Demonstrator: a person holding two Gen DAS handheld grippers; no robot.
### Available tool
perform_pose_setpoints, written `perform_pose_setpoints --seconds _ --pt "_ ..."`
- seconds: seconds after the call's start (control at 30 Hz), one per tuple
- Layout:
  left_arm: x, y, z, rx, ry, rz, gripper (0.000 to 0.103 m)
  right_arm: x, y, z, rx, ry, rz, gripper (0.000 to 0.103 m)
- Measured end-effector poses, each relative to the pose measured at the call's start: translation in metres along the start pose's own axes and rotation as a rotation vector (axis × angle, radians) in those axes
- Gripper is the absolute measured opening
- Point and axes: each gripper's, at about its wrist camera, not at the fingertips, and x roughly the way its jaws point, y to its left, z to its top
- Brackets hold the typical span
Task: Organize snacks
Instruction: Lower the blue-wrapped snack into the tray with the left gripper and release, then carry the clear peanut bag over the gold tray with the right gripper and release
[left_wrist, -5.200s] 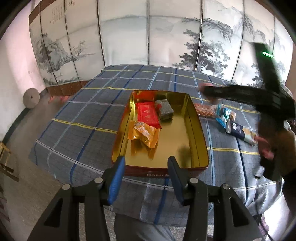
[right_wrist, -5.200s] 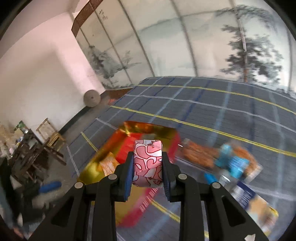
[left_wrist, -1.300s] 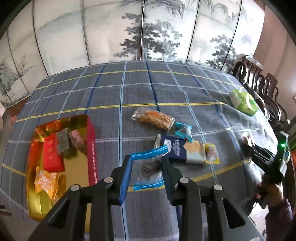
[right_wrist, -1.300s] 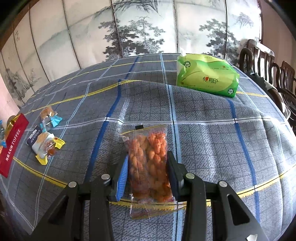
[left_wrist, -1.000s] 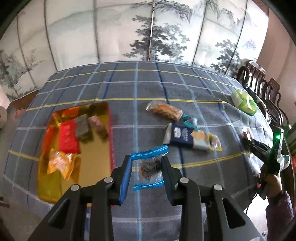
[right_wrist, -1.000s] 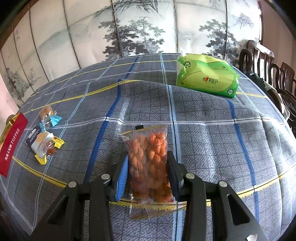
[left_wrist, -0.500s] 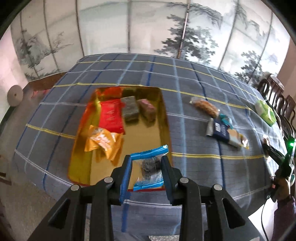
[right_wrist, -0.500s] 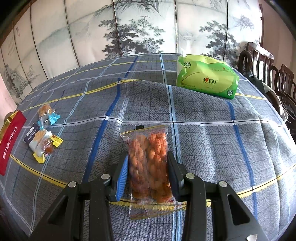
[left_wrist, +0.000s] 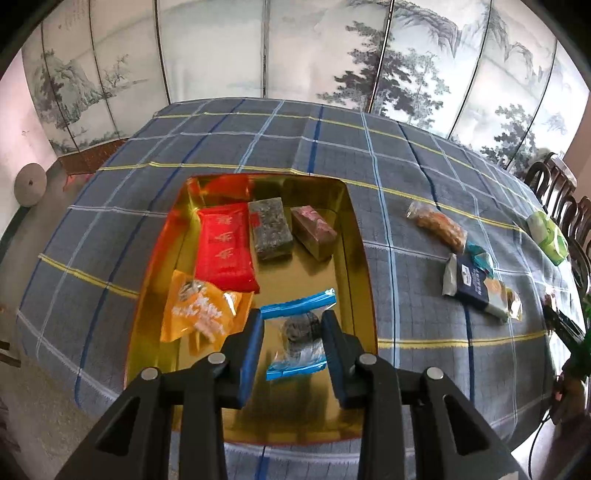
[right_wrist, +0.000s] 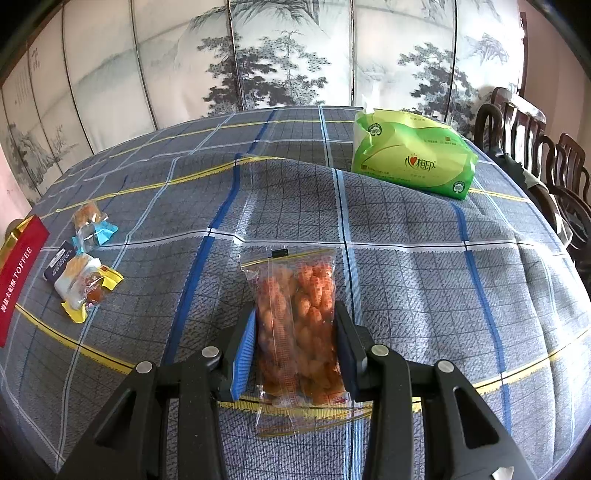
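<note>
Shiny tin, crinkly plastic, woven cloth

My left gripper (left_wrist: 292, 341), matt black plastic with ribbed blue pads, pinches a clear glossy plastic packet with blue sealed ends (left_wrist: 298, 334) over the mirror-bright gold metal tin (left_wrist: 360, 258), whose smooth floor reflects the glossy red foil pack (left_wrist: 225, 249) and the crinkled orange plastic wrapper (left_wrist: 201, 314). My right gripper (right_wrist: 295, 349), of the same matt plastic, clamps a transparent, shiny plastic bag of orange snacks (right_wrist: 297, 314) above the coarse-woven grey plaid tablecloth (right_wrist: 424, 288); the green plastic tissue pack (right_wrist: 412, 160) has a soft sheen.

gold tin (left_wrist: 356, 236), grey plaid tablecloth (left_wrist: 221, 140), green tissue pack (right_wrist: 410, 158)
</note>
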Motion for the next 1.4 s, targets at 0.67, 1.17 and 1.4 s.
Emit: perform_pose_setpoints --seconds 0.67,1.17,1.4 --pt "0.062 -0.010 0.025 0.056 0.045 0.039 0.032 0.000 0.006 0.000 -0.004 0.002 -0.006 0.037" --pt "0.033 0.007 0.031 -0.020 -0.009 0.028 0.034 -0.001 0.009 0.000 -0.009 0.004 -0.014 0.037" --pt "-0.002 0.021 0.007 -0.079 -0.054 -0.029 0.035 -0.001 0.010 0.001 -0.009 0.003 -0.014 0.037"
